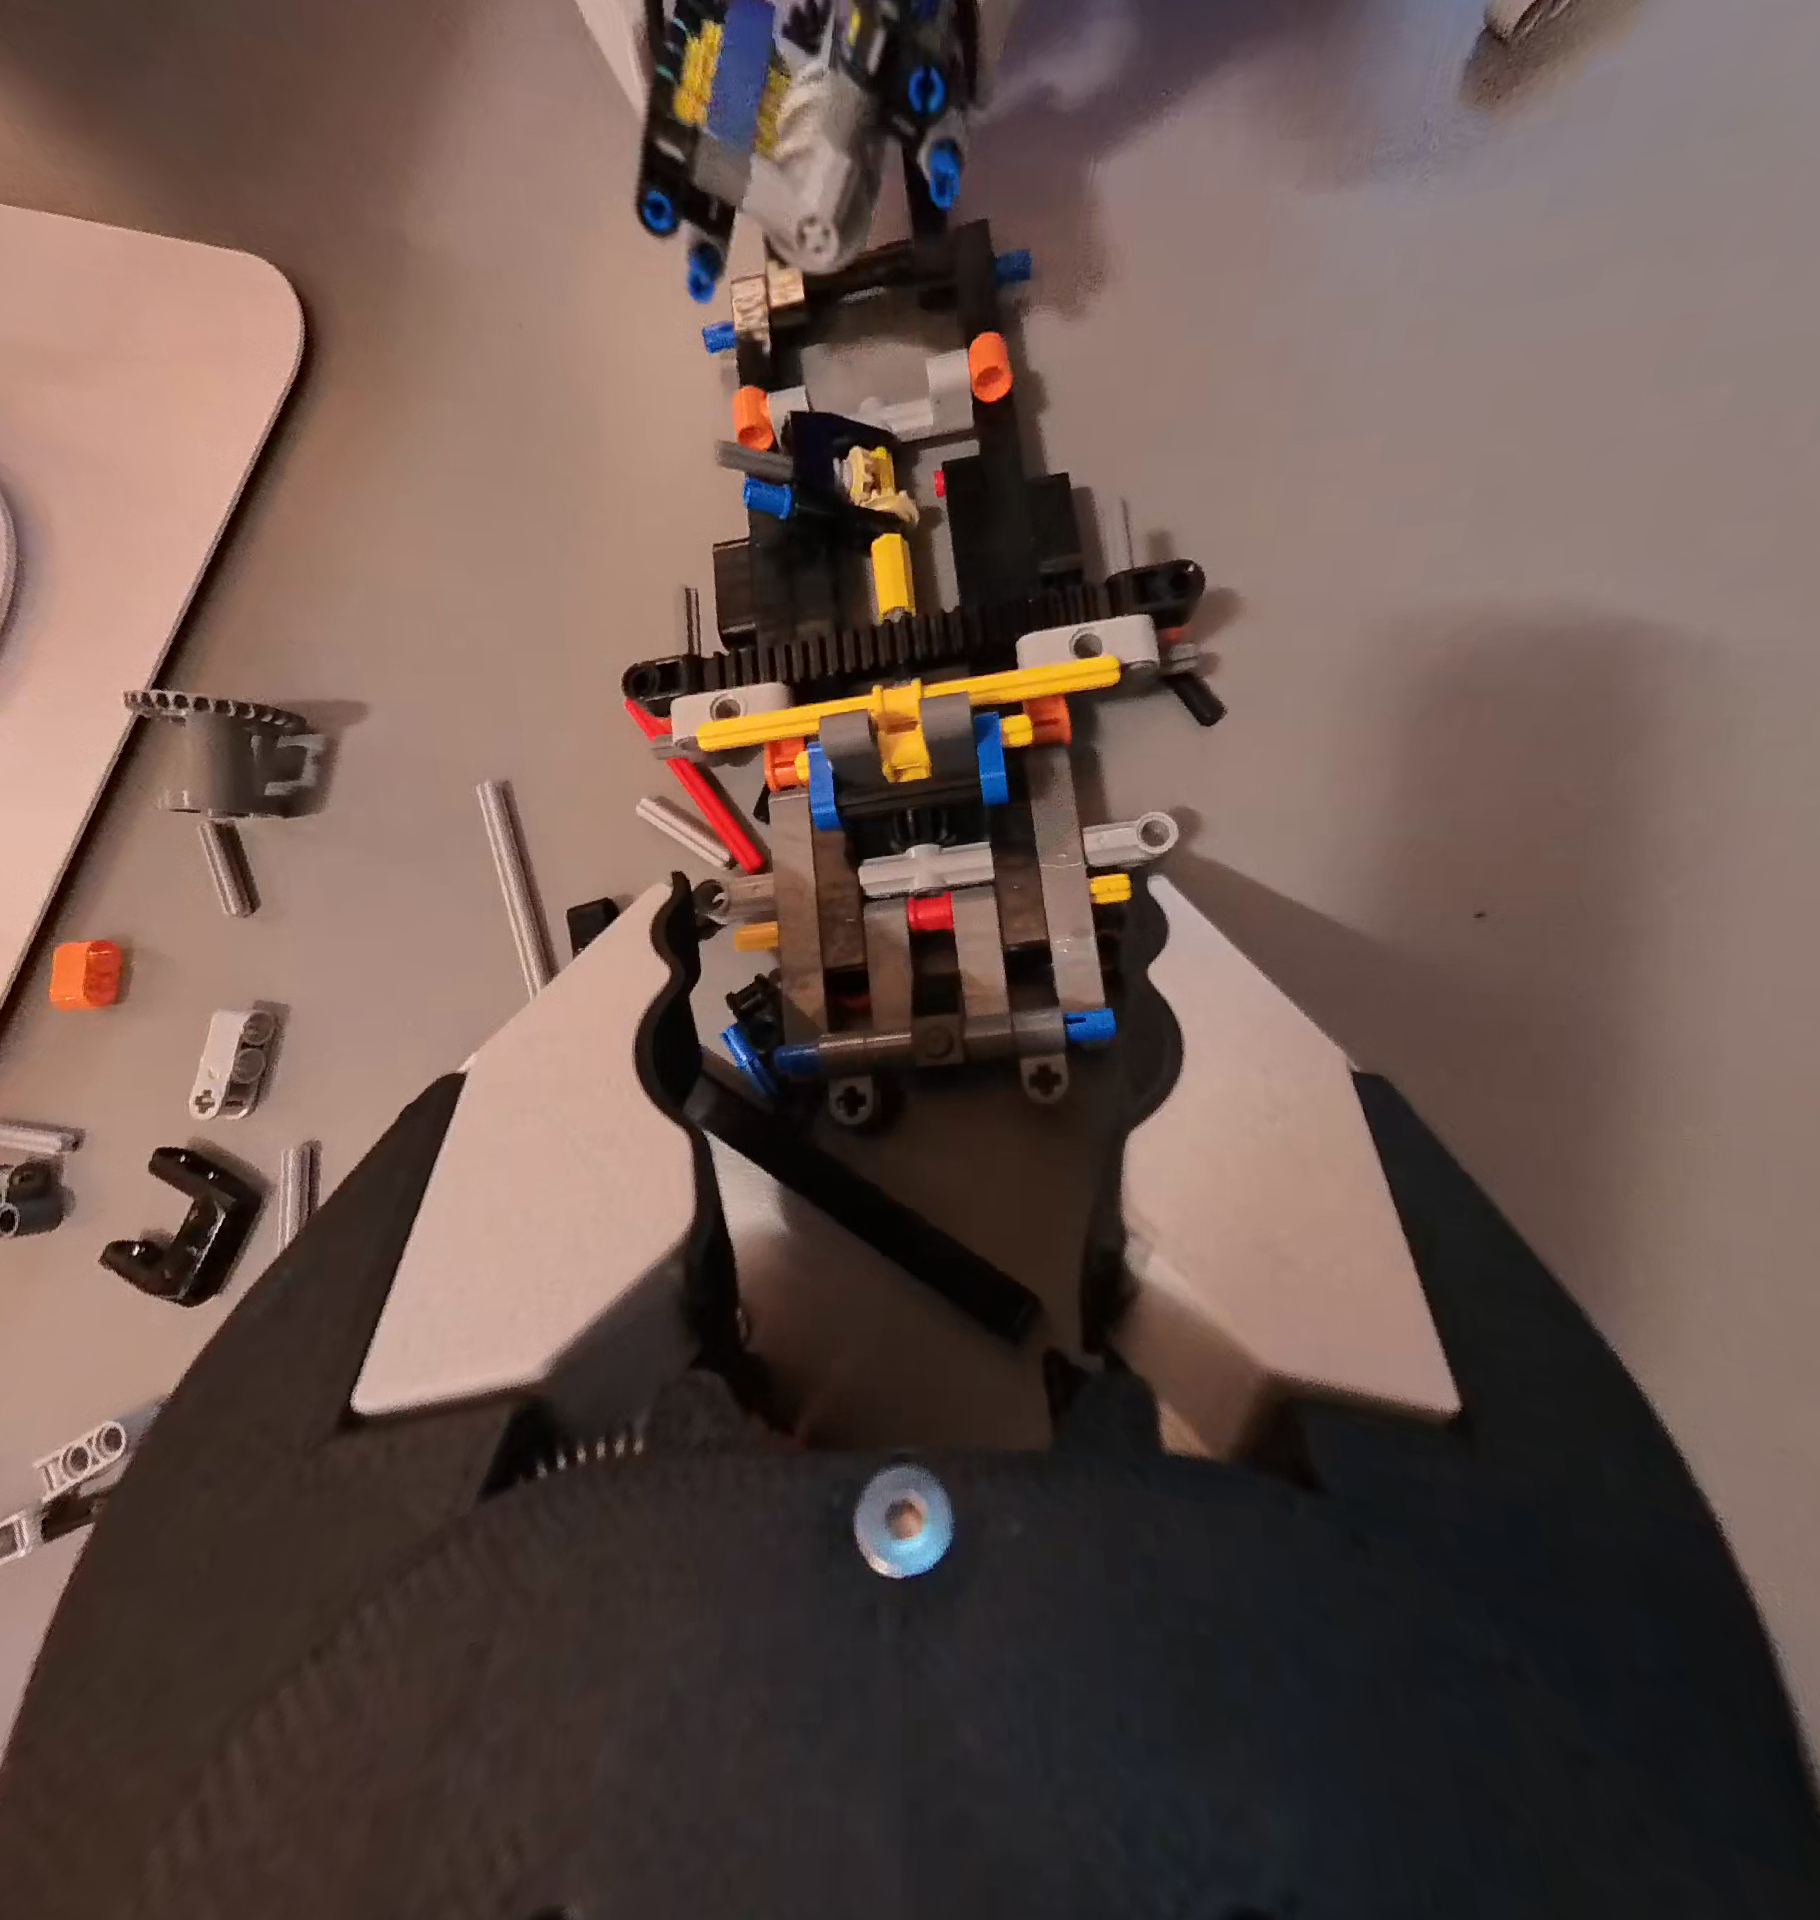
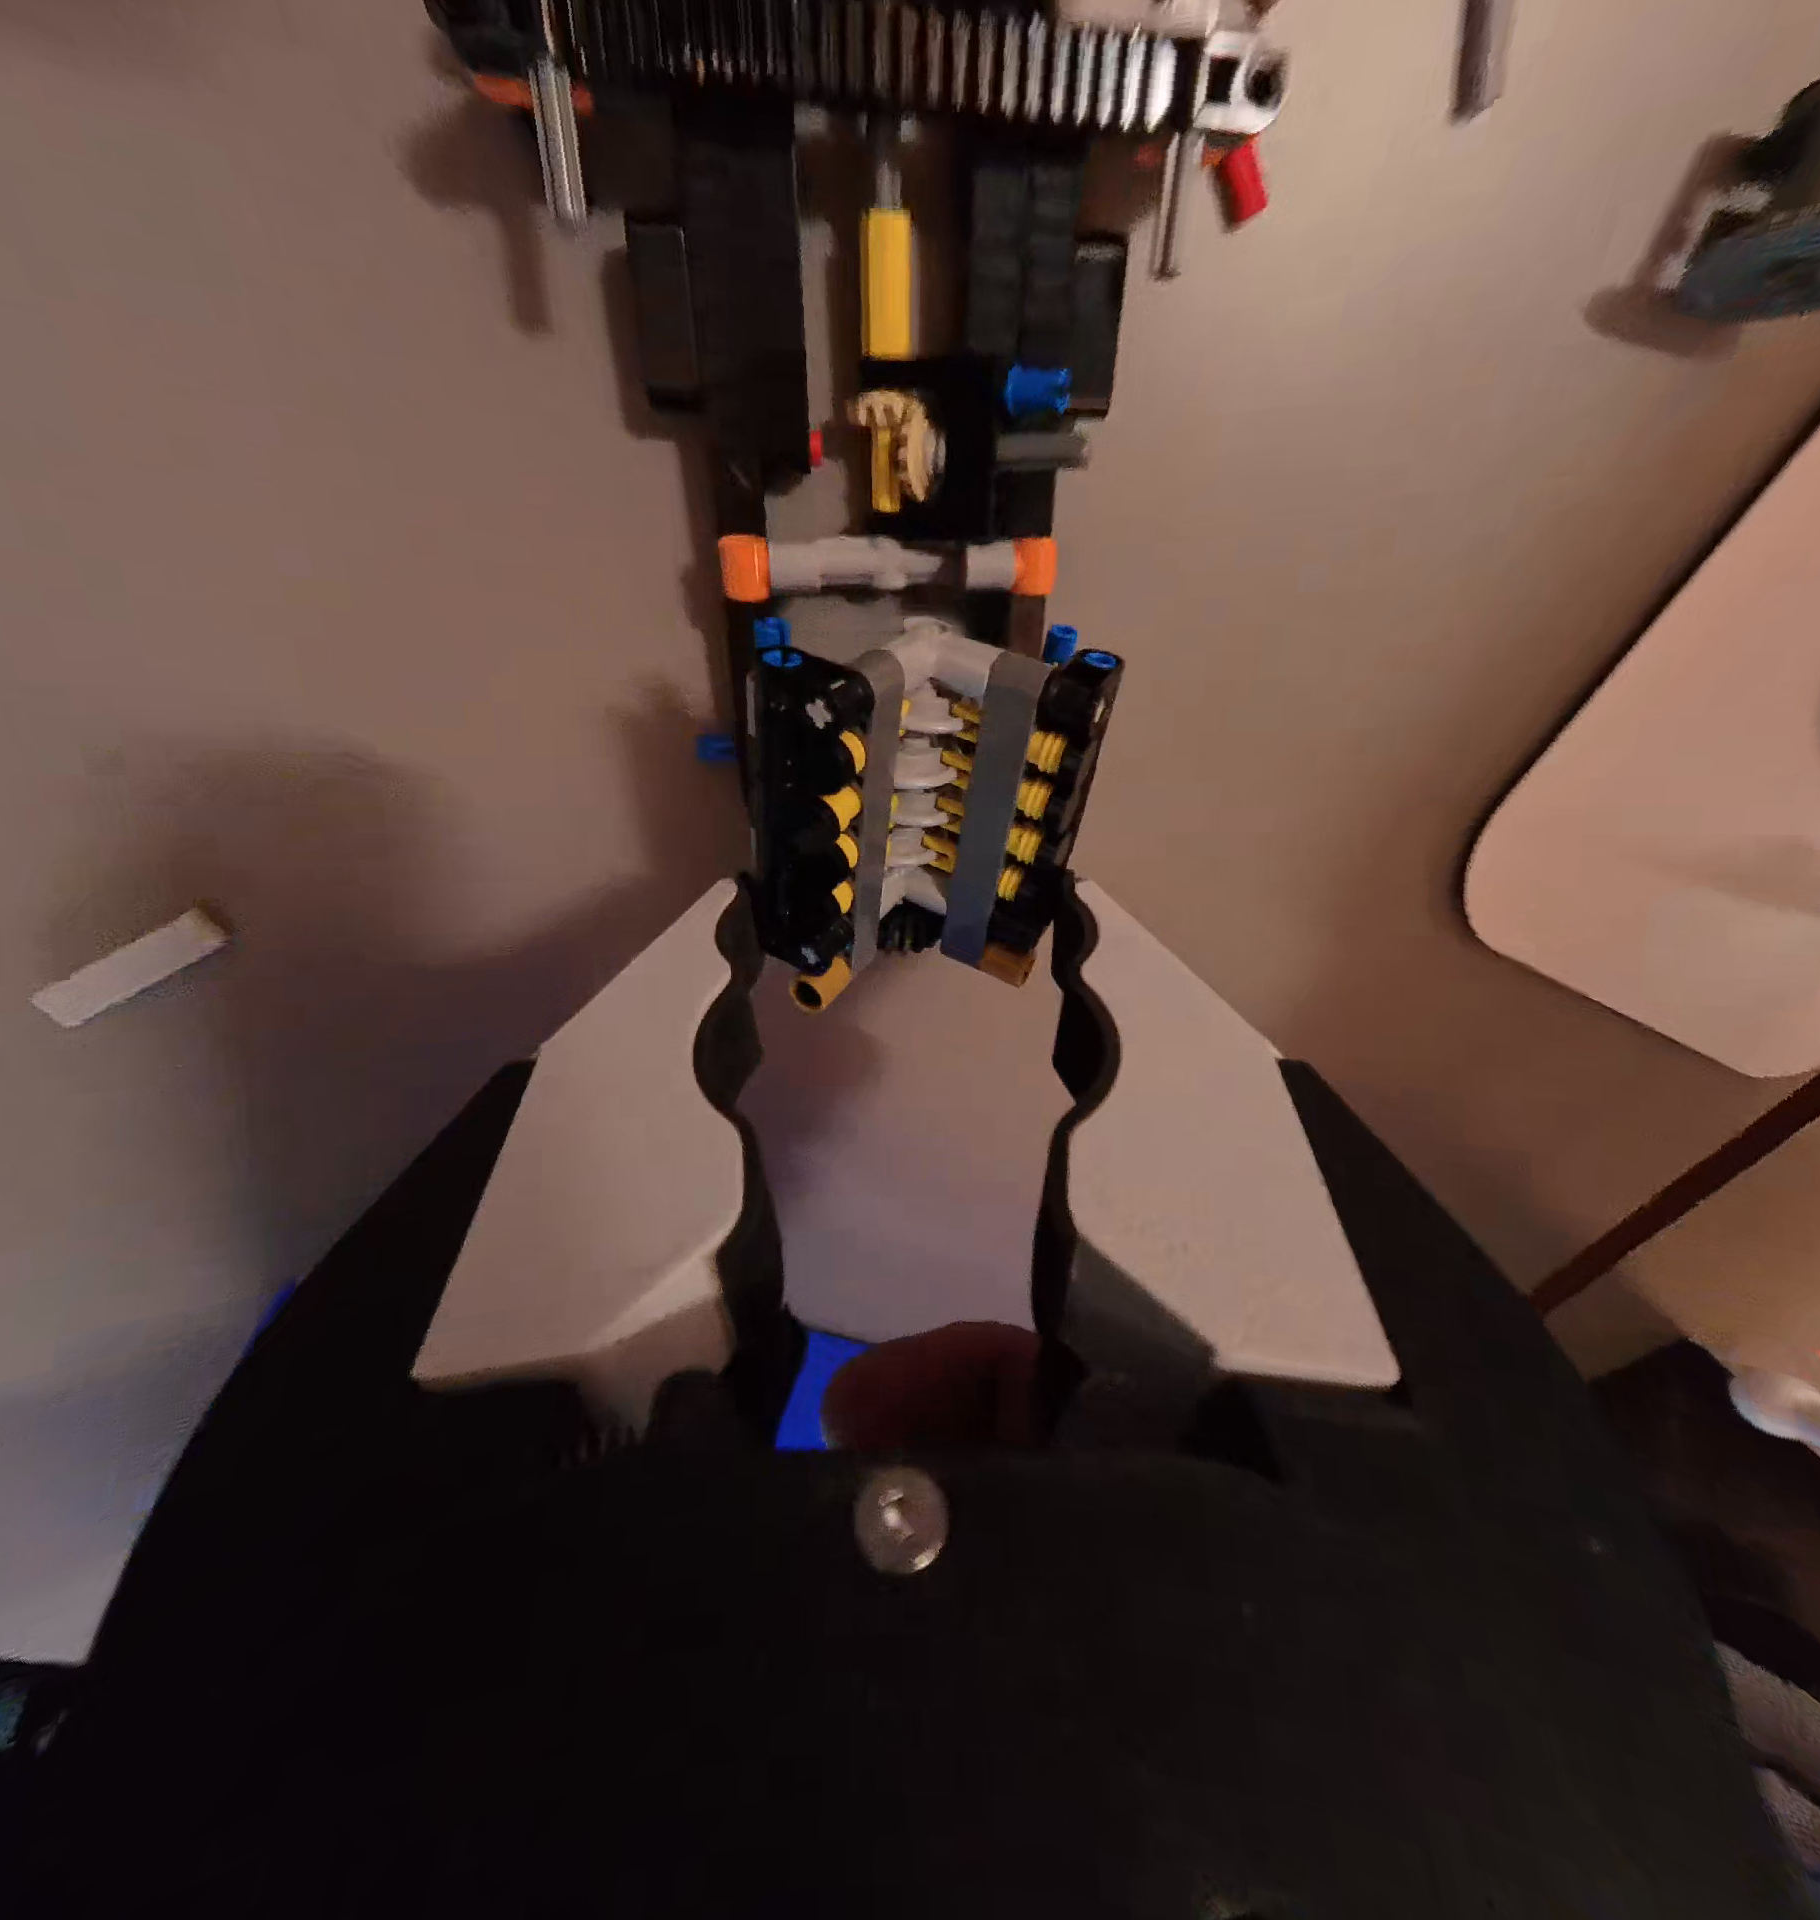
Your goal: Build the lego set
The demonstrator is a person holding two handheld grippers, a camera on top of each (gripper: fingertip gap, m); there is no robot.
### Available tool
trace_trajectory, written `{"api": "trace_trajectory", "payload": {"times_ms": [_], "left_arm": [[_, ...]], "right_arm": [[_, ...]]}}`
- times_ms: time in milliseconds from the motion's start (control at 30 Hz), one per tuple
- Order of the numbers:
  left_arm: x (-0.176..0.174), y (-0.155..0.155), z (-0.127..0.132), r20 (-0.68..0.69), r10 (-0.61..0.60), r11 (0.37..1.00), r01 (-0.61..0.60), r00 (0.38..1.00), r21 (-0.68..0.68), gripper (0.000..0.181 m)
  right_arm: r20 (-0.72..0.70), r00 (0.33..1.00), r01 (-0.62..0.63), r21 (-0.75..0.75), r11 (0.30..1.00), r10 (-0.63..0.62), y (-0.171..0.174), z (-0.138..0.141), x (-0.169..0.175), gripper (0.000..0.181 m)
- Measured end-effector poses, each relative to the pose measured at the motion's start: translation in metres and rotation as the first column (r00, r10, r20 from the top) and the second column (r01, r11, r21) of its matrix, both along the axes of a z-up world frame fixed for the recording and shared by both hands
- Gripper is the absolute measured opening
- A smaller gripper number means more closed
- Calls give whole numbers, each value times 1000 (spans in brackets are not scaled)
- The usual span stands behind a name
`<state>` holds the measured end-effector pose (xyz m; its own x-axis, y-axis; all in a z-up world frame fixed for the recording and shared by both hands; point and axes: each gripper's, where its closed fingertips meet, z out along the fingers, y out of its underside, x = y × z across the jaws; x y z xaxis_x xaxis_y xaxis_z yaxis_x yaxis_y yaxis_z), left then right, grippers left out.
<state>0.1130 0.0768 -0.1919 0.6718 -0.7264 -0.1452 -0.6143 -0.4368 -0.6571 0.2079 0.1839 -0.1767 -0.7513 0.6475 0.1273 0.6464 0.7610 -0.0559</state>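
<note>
Evidently a mating step: right tool (image 2: 906, 935) carries the engine block (image 2: 927, 810), pinched across its black side beams, jaws closed on it. Left tool (image 1: 911, 966) straddles the near end of the chassis (image 1: 927, 790), fingers against the grey frame on both sides, so gripping and steadying it on the worktop (image 1: 1508, 520).

Chassis lies lengthwise away from the left tool; engine hangs over its far end, past the orange bushes (image 2: 745, 566).

To do it well, my judgement:
- Keep the left grip firm and low so the chassis cannot slide or tip under pressure.
- Square the engine to the chassis rails first; it looks slightly tilted.
- Line the blue pins (image 2: 1093, 660) with their holes before pushing, then press straight and evenly on both sides.
- Avoid squeezing harder: the beams could flex and pop the yellow pistons (image 2: 844, 805).

Views differ:
- Left wrist view shows loose parts left of the chassis: a grey gear housing (image 1: 231, 753), orange bush (image 1: 85, 971), black bracket (image 1: 184, 1226), grey axles (image 1: 516, 883). Engine there is blurred.
- Right wrist view shows the crankshaft (image 2: 921, 779) between the piston rows, a tan gear (image 2: 901, 442), and a white strip (image 2: 132, 966) left of the engine.
</note>
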Motion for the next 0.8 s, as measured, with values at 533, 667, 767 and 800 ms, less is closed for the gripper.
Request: {"api": "trace_trajectory", "payload": {"times_ms": [533,667,767,800], "left_arm": [[1,-1,0,6,-4,1000,4,1000,10,79],[2,-2,0,5,-7,1000,7,1000,16,79],[2,-2,0,12,-13,1000,12,1000,18,80],[2,-2,0,13,-15,1000,15,1000,16,80]], "right_arm": [[152,985,-113,240,964,77,1,-9,5,55],[139,989,-74,194,978,47,1,-11,5,55],[127,992,-36,128,991,20,1,-12,5,55],[126,992,-26,108,994,12,0,-12,6,55]]}}
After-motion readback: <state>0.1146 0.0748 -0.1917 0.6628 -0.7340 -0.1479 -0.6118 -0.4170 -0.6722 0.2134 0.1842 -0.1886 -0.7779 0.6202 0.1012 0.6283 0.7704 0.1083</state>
